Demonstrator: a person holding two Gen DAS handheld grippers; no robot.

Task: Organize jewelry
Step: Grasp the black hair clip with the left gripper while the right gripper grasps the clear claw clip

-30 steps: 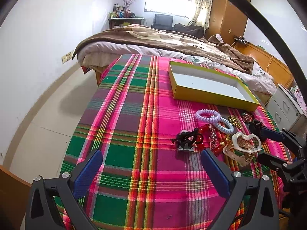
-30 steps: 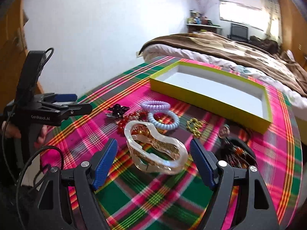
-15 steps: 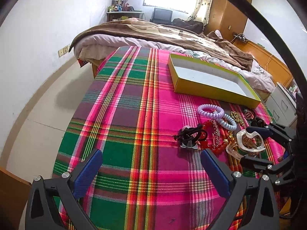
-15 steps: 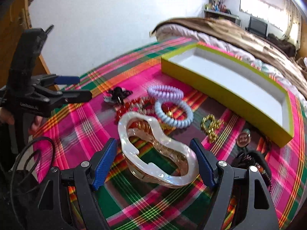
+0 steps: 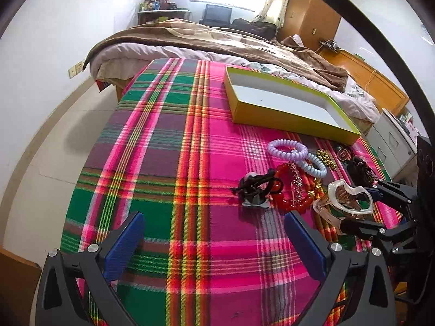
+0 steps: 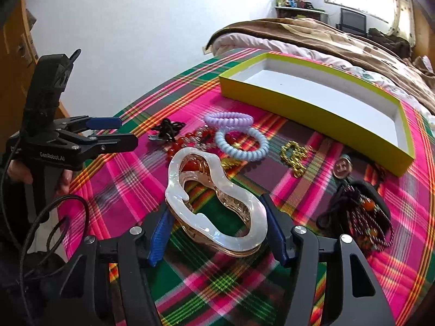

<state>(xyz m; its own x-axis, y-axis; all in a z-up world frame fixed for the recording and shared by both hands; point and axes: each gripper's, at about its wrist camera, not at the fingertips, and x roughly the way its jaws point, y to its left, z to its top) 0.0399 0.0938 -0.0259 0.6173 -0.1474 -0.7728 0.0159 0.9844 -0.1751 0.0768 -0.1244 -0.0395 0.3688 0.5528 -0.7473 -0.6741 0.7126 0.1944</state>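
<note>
A pink, green and yellow plaid cloth (image 5: 174, 163) lies under a yellow-green box (image 6: 312, 114) with white inside, lilac (image 6: 228, 118) and pale blue coil ties (image 6: 240, 146), red beads (image 5: 291, 190), a pearly white claw clip (image 6: 214, 203).
</note>
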